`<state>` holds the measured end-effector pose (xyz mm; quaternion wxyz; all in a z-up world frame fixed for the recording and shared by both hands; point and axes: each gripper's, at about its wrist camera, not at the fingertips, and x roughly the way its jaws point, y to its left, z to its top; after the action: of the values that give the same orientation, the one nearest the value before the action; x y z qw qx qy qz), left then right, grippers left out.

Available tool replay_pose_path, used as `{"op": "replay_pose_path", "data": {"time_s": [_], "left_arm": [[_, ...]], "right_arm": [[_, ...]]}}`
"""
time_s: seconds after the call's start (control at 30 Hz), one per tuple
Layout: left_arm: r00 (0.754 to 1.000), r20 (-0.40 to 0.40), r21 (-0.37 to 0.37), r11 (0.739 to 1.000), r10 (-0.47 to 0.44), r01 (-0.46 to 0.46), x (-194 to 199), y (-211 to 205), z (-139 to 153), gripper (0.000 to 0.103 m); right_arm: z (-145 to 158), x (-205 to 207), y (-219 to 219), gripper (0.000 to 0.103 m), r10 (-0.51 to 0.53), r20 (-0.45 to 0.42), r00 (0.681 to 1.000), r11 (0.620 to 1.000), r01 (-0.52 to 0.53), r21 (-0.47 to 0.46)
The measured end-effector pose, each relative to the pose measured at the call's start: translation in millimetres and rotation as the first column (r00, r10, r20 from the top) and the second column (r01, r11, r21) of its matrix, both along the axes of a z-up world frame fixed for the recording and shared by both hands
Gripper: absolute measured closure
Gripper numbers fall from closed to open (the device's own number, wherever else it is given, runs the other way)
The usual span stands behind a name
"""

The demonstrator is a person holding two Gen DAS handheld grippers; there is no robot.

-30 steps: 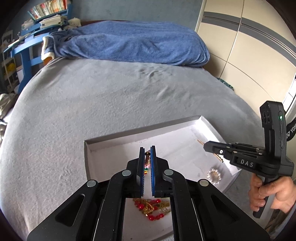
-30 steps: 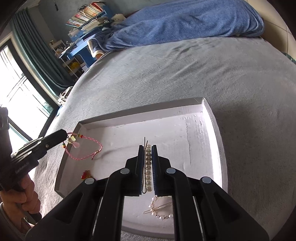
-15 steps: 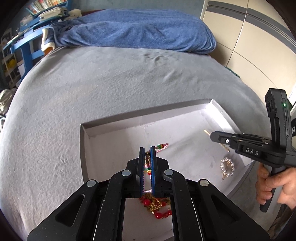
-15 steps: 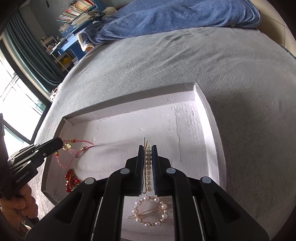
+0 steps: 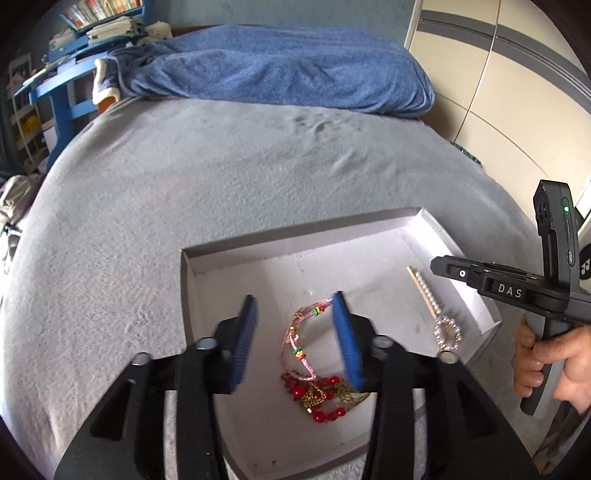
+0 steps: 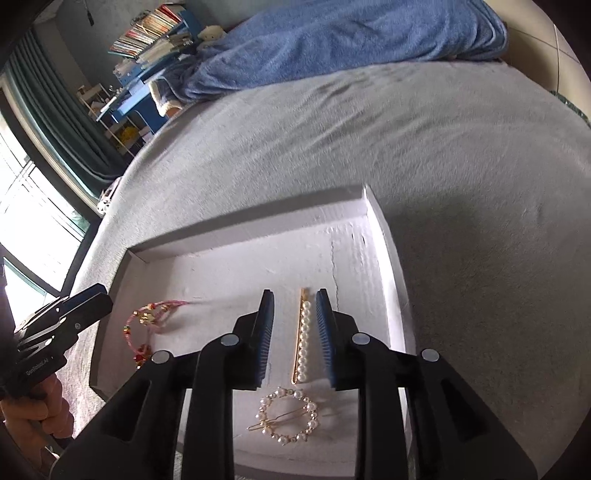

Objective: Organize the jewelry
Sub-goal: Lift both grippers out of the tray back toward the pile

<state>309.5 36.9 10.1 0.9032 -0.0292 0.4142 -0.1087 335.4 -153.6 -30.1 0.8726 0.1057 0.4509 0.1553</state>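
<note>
The near rim of the shallow white cardboard tray [image 6: 384, 236] is hidden behind the black gripper arms in both views. The red-beaded gold chain necklace [image 5: 321, 400] lies partly behind the left gripper's blue pad. The right hand [image 5: 554, 365] is cut off by the frame's edge. Book spines on the blue shelf [image 6: 147, 33] are too small to read.

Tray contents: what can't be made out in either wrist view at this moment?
- Red bead piece, left wrist view: partly behind the left gripper's finger, tangled, so its type is unclear.
- Pink cord bracelet, right wrist view: its near end is hidden by the right gripper's body.
- White tray: near edge covered by gripper bodies in both views.
- Straight pearl clip: clasp too small.
</note>
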Motion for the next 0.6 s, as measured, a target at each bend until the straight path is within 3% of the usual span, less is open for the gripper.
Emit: {"op": "replay_pose_path", "data": {"time_s": [0.2,0.4,0.6], "left_arm": [[0.999,0.046,0.004,1.000,0.014,-0.014,-13.5,2.2,15.0,0.035],[0.998,0.070,0.024,1.000,0.001,-0.003,-32.4,1.6,24.4,0.024],[0.996,0.089,0.063,0.997,0.027,-0.033,-54.3,10.0,30.1,0.022]], "right_arm": [[16.1,-13.9,-2.6,0.058,-0.001,0.037,0.999,1.000,0.001,0.009],[39.3,-37.6,-1.5,0.038,0.012,0.090,0.996,1.000,-0.013,0.018],[53.8,-64.8,4.8,0.030,0.036,0.139,0.990,0.999,-0.035,-0.010]]}}
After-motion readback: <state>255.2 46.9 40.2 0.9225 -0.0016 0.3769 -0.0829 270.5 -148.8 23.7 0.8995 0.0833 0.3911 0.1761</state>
